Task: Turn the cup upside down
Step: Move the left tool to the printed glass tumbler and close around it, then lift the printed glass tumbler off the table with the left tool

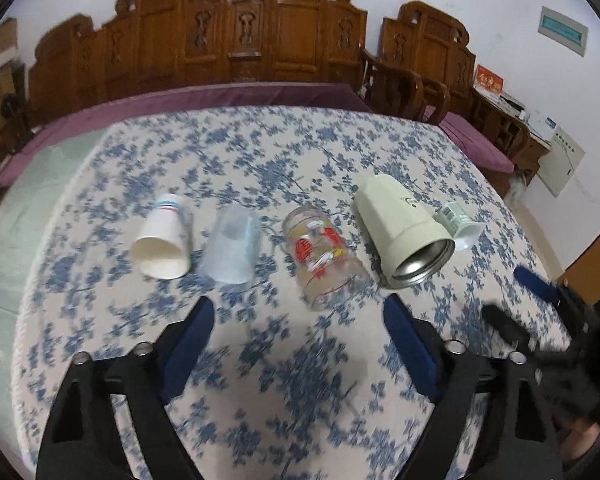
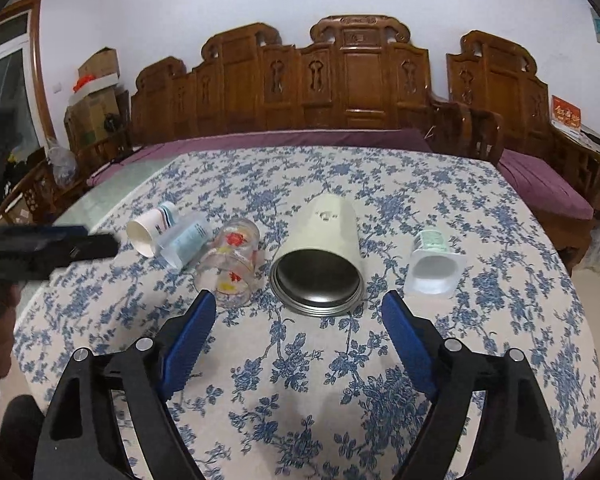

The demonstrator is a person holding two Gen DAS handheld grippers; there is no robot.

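A table [image 2: 380, 360] carries everything, and a cloth [image 1: 300, 380] with blue flowers on white covers most of it, while a pale green strip stays bare at the left edge. Five cups lie on their sides in a row on the cloth: a paper cup [image 1: 162, 246], a clear plastic cup [image 1: 232, 250] just beside it, a printed glass [image 1: 324, 256], a cream metal cup [image 1: 404, 232] and a small yogurt cup [image 1: 460, 222]. Their open mouths all face the cameras.
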